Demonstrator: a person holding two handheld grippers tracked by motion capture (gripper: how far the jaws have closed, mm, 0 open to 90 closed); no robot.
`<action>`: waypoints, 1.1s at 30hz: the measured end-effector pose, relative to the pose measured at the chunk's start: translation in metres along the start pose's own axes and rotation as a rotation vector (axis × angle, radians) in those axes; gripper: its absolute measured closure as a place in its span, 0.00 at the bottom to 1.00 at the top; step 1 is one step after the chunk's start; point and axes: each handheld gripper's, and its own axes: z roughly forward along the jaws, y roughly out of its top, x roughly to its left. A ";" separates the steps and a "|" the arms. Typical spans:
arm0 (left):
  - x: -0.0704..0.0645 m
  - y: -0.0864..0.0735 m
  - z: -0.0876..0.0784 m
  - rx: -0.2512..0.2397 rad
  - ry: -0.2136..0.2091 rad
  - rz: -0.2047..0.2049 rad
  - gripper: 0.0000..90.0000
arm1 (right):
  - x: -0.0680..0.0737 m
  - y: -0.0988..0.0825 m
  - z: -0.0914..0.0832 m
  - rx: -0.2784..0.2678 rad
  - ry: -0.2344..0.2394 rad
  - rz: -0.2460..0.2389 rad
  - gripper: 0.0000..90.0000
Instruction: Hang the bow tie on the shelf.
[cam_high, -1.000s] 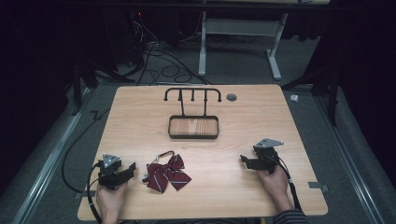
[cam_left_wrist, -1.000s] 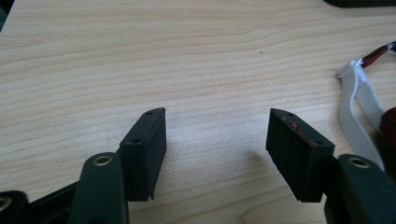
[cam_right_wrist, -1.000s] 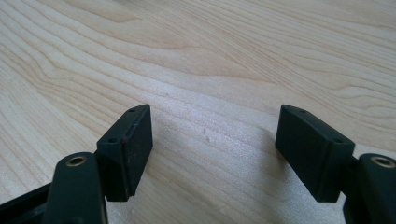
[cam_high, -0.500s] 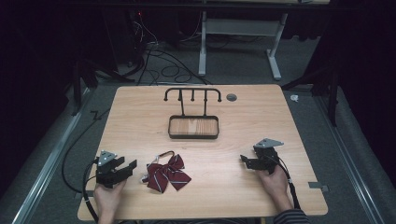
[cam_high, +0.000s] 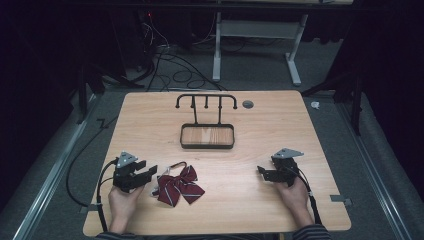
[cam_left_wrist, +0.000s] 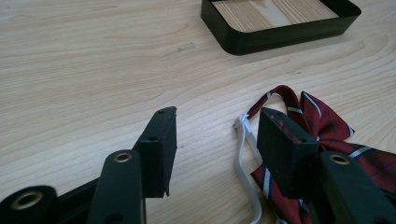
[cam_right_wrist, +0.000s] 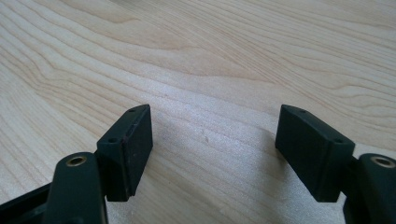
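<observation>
So the bow tie (cam_high: 178, 185) is lying flat near the front edge of the table (cam_high: 280, 125), just to the right of the left gripper (cam_high: 148, 173), with its pale strap (cam_left_wrist: 245, 154) looped out toward that gripper. The jaws on the left have just been closing in, but they're not pinching anything yet: in the left gripper view there's bare wood and a bit of strap in the gap, and the right-hand jaw sits over the edge of the fabric without pressing it. The right gripper (cam_high: 262, 171) is well off to the right, parked over plain wood, jaws spread and empty. If the plan is to hang the tie on the rack (cam_high: 206, 101) behind the tray (cam_high: 207, 136), I'd say go for the strap, not the bow. It's thin and flat on the wood, so the jaws probably need to come down low and straddle it square, otherwise they'll just skate over it or shove the whole tie sideways. Grabbing near where the strap meets the knot looks like the safer bet, less floppy there. The right one could then take the other side of the loop.
</observation>
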 end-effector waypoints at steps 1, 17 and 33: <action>-0.001 0.001 0.003 0.006 -0.011 0.004 0.55 | 0.000 0.000 0.000 0.000 0.001 0.000 0.32; -0.007 0.016 0.041 0.115 -0.070 0.044 0.65 | 0.000 0.000 0.000 0.000 0.001 -0.002 0.32; -0.015 0.015 0.063 0.187 -0.042 0.097 0.78 | 0.000 0.000 0.000 0.000 0.002 -0.003 0.32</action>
